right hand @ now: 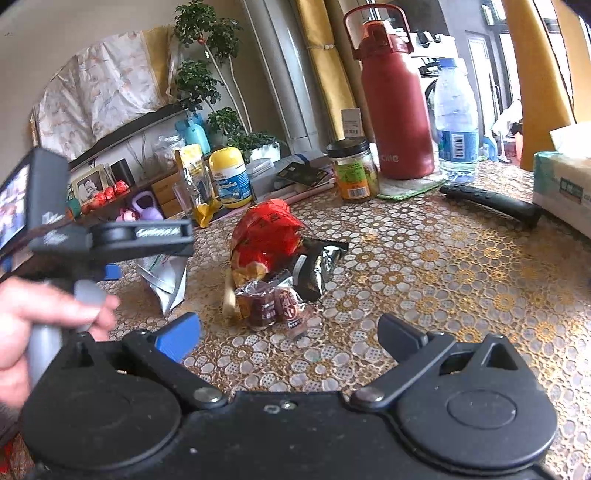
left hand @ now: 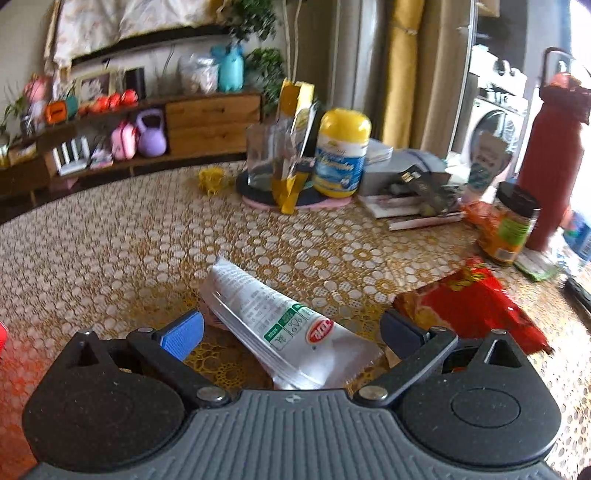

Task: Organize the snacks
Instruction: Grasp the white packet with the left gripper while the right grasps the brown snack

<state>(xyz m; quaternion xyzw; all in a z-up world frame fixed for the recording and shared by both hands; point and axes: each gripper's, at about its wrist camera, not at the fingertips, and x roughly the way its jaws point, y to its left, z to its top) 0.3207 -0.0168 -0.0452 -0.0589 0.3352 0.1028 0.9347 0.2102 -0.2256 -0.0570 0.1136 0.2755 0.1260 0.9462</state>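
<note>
Silver snack packet, seemingly sealed, bears fine print.

A silver-white snack packet lies flat; nearby, a crumpled red bag, black pouch and brown sweets.

Domestic room in daylight. A table covered by a gold-and-white lace-pattern cloth fills the foreground. Against the pale far wall stands a low wooden sideboard with drawers and open shelves. Leafy potted plants rise beside yellow curtains. A washing machine stands beyond a doorway.
</note>
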